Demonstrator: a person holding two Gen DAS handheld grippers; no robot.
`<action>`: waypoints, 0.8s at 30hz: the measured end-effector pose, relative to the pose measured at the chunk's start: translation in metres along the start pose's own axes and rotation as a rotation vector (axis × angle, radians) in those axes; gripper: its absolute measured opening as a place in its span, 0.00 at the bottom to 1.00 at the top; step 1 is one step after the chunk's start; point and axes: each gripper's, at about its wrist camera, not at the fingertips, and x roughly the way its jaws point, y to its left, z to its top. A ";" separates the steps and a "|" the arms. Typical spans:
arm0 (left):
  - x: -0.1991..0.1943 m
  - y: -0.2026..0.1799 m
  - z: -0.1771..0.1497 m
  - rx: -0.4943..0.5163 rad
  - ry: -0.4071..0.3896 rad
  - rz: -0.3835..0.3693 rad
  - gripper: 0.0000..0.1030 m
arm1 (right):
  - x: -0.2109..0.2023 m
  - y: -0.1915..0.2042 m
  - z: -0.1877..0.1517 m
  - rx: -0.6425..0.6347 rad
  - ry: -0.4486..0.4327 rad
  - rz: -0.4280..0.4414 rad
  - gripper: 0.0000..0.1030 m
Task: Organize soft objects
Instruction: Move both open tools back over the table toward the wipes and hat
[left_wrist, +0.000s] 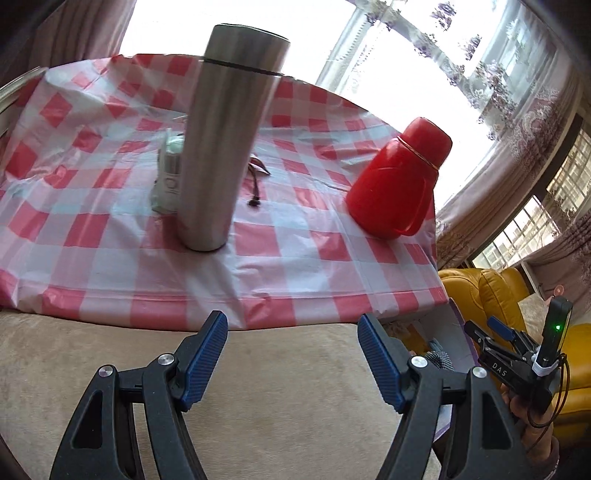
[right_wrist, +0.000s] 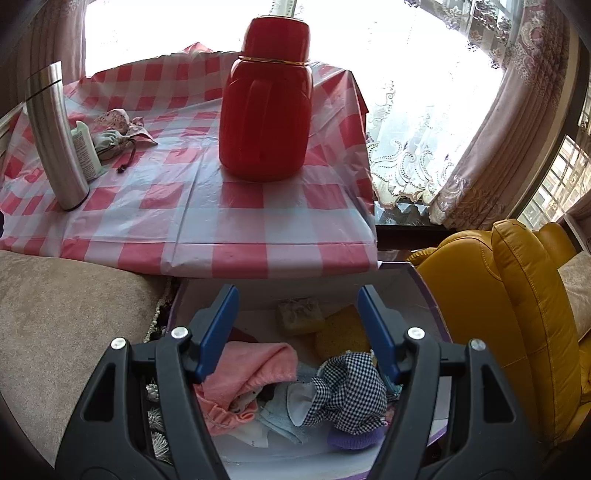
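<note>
Both grippers' fingers stand wide and empty: right gripper (right_wrist: 297, 328) hangs over the box (right_wrist: 424, 291) of cloths; the drawstring pouch (right_wrist: 114, 134) waits near the tablecloth's (right_wrist: 192, 221) far-left corner, so left gripper (left_wrist: 291, 354) should pass the steel flask (left_wrist: 225, 140) carefully.

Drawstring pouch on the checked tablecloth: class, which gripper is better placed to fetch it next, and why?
Probably left. The left gripper faces the table with open, empty jaws, the drawstring pouch behind the steel flask. The right gripper hangs open over the box.
</note>
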 end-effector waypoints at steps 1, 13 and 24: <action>-0.003 0.009 0.001 -0.015 -0.004 0.008 0.72 | 0.001 0.004 0.001 -0.008 0.002 0.005 0.68; -0.011 0.090 0.031 -0.124 -0.034 0.082 0.58 | 0.019 0.062 0.033 -0.113 0.003 0.073 0.68; 0.026 0.136 0.080 -0.142 0.017 0.064 0.50 | 0.047 0.114 0.072 -0.201 -0.003 0.137 0.68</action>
